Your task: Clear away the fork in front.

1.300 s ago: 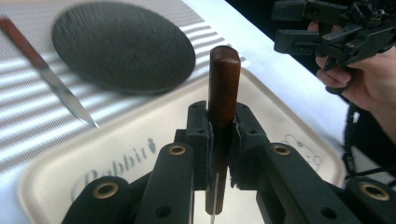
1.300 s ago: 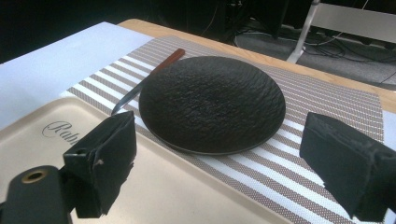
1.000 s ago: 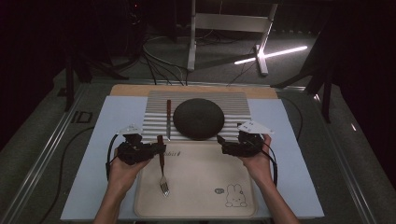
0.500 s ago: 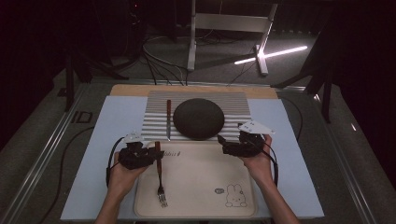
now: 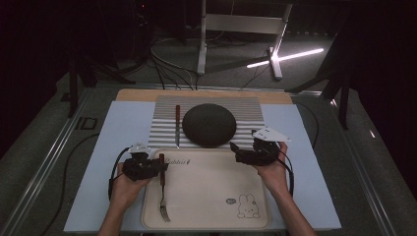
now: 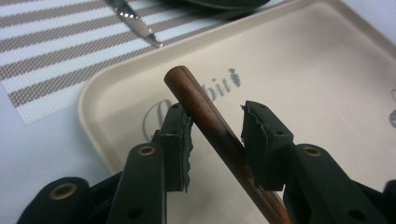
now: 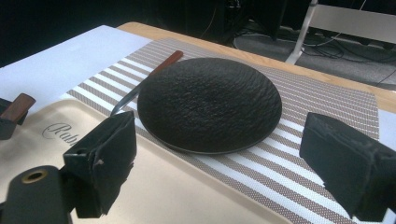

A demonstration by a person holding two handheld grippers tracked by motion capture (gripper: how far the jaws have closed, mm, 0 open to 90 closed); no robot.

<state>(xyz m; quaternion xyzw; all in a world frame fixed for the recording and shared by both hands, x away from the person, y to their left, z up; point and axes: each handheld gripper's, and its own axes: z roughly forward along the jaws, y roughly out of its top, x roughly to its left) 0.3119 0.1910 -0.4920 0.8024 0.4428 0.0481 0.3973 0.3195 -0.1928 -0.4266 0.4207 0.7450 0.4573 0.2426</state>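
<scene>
Since a second earlier, the left gripper (image 5: 158, 166) and the fork (image 5: 163, 192) had slid toward the person along the cream tray (image 5: 211, 196), while the right gripper (image 5: 235, 148) stayed put. From above, the fork lay on the tray's left side, tines toward the person. Close up, the left gripper view showed what the high view blurred: the brown handle (image 6: 208, 117) sat between slightly parted jaws, so a firm grip could not be told. Open-jawed, the right gripper faced the black plate (image 7: 209, 103). One fork, one knife (image 5: 177, 125), one plate, one tray, one striped mat (image 5: 246, 110).
</scene>
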